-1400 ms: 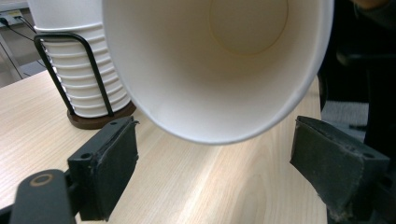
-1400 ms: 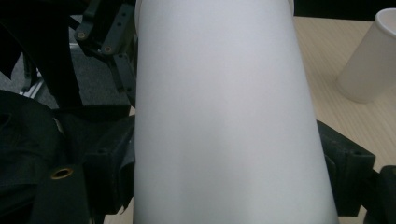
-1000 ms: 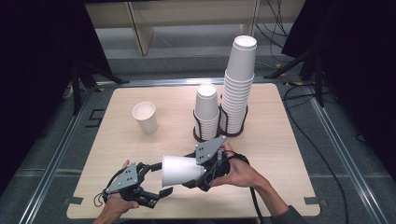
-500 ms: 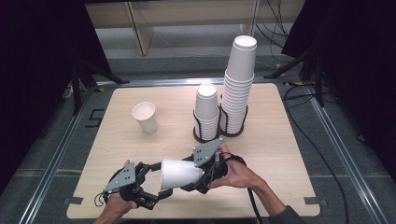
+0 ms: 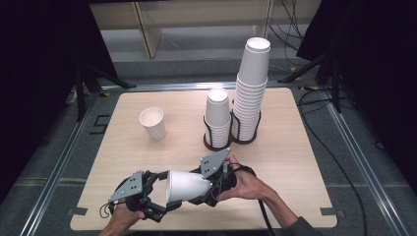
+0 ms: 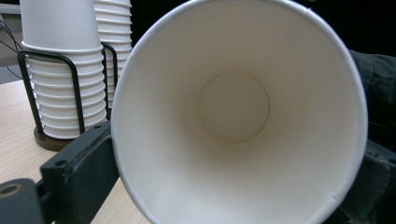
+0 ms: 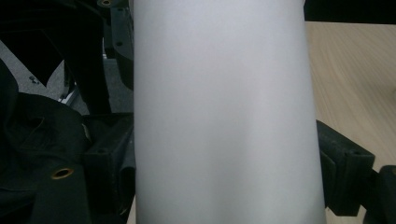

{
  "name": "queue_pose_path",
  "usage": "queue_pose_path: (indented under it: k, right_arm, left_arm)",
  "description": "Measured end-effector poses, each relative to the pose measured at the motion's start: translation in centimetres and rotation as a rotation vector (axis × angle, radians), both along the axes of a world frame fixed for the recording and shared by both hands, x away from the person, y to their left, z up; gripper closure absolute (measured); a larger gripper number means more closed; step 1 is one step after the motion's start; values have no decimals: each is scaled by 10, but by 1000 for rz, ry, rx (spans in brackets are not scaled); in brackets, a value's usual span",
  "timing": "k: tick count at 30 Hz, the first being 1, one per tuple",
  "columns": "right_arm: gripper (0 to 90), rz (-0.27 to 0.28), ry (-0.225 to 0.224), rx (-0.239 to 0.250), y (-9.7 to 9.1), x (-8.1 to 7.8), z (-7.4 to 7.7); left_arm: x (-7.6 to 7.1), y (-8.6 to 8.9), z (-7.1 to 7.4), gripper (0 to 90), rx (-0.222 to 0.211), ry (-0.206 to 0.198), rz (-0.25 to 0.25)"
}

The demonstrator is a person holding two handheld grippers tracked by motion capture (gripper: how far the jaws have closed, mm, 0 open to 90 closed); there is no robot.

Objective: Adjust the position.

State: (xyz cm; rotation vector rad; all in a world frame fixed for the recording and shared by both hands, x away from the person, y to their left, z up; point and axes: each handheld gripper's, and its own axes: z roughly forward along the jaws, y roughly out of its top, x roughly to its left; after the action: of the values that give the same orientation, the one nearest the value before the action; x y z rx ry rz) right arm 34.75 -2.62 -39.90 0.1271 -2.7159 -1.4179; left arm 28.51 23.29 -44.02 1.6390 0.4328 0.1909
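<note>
Cup point(image 5: 187, 186) lies sideways in your right gripper point(image 5: 209, 189), jaws clamped on its wall, near the cup racks point(image 5: 231, 140). Mid-handover, I judge: close your open left gripper point(image 5: 156, 205) on the rim next.

I see a plain white paper cup point(image 5: 187, 186) with a cream-white inside, held between my two black grippers, left gripper point(image 5: 156, 206) and right gripper point(image 5: 209, 189), each with a grey top plate. The table point(image 5: 305, 162) is pale wood grain. The stacked cups point(image 5: 250, 93) are white, in black wire holders.
</note>
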Motion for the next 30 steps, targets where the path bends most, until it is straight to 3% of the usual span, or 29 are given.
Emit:
queue_pose_path:
  k: [4, 5, 6, 16, 19, 22, 26, 30]
  right_arm:
    - [222, 3, -5, 7, 0, 1, -1]
    - [223, 4, 7, 4, 0, 1, -2]
    - [223, 2, 13, 2, 0, 1, -2]
    - [212, -8, 75, 10, 1, 3, -7]
    - [184, -21, 84, 1, 1, 4, -9]
    - [156, -45, 85, -10, 0, 5, -9]
    - [157, -64, 53, -10, -3, 6, -5]
    - [158, -88, 59, -17, -6, 5, -2]
  left_arm:
    - [1, 1, 0, 75, -7, 0, -14]
    - [2, 1, -1, 80, -22, -8, -25]
    - [1, 2, 1, 84, 3, -2, -16]
    - [2, 1, 1, 99, -19, -1, -18]
    - [1, 2, 2, 100, 9, 6, -6]
    - [2, 2, 2, 102, 16, 11, 6]
    - [3, 4, 2, 108, 33, 23, 28]
    - [4, 5, 3, 109, 46, 30, 59]
